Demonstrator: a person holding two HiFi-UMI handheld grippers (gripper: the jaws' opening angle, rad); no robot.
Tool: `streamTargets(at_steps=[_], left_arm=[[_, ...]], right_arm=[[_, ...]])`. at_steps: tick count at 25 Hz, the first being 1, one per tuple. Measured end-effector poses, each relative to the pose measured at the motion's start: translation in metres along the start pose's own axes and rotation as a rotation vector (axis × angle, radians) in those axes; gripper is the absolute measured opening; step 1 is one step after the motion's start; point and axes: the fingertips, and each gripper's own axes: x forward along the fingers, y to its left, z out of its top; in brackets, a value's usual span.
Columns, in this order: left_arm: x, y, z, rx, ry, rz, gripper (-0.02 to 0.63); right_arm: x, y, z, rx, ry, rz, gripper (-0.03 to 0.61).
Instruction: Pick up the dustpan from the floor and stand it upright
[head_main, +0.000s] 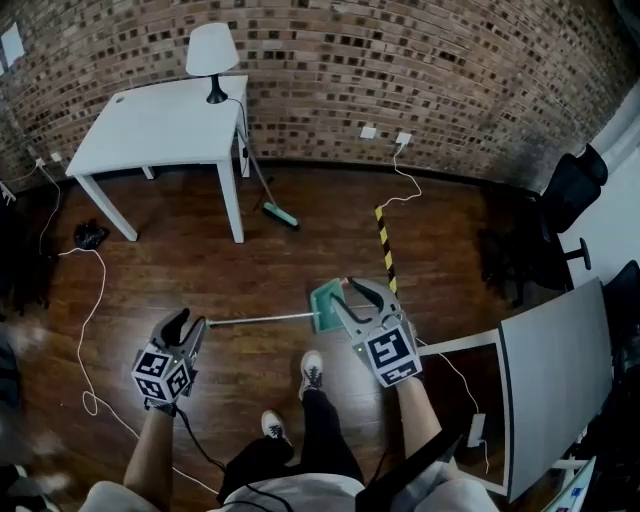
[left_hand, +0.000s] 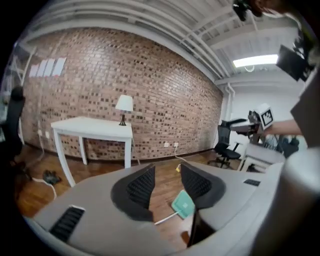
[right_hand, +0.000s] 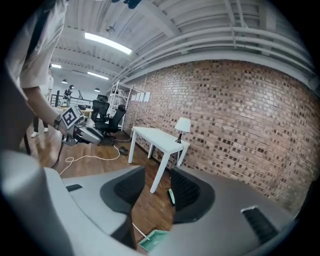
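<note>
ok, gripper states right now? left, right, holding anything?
left gripper: open, holding nothing.
right gripper: open, holding nothing; the dustpan lies on the floor.

We read no words, numbers or brand names anywhere. We see only unreadable black-and-white square markers on the left hand-held gripper (head_main: 187, 325) and right hand-held gripper (head_main: 343, 290), and black-and-yellow striped tape (head_main: 385, 250) on the floor (head_main: 200, 260).

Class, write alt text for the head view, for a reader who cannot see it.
Seen from above, a green dustpan with a long handle lies flat on a wooden floor by a person's shoes. The open left gripper is near the handle's end, the open right gripper by the pan. Behind stand a white table and lamp.
</note>
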Motion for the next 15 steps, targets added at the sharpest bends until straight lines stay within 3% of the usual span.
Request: streamTargets(at_steps=[2,3,8,12,15], left_arm=[[0.012,0.015,-0.020,0.074,0.009,0.046,0.181],[0.020,0.022,-0.032,0.058,0.013,0.054,0.181],[0.077,0.066,-0.131,-0.153,0.057,0.087,0.181],[0.144,0.106,-0.240,-0.253,0.092,0.094,0.181],[0.191,0.127,-0.329,-0.385,0.093,0.123,0.181]], right_arm=[[0.030,0.001,-0.023,-0.016,0.028,0.031,0.170],[0.045,0.002,-0.037,-0.019,0.042,0.050,0.170],[0.126,0.016,-0.148,-0.082,0.153,0.158,0.170],[0.202,0.043,-0.256,-0.113,0.204,0.233,0.170],[0.254,0.069,-0.342,-0.129,0.231,0.309,0.170]])
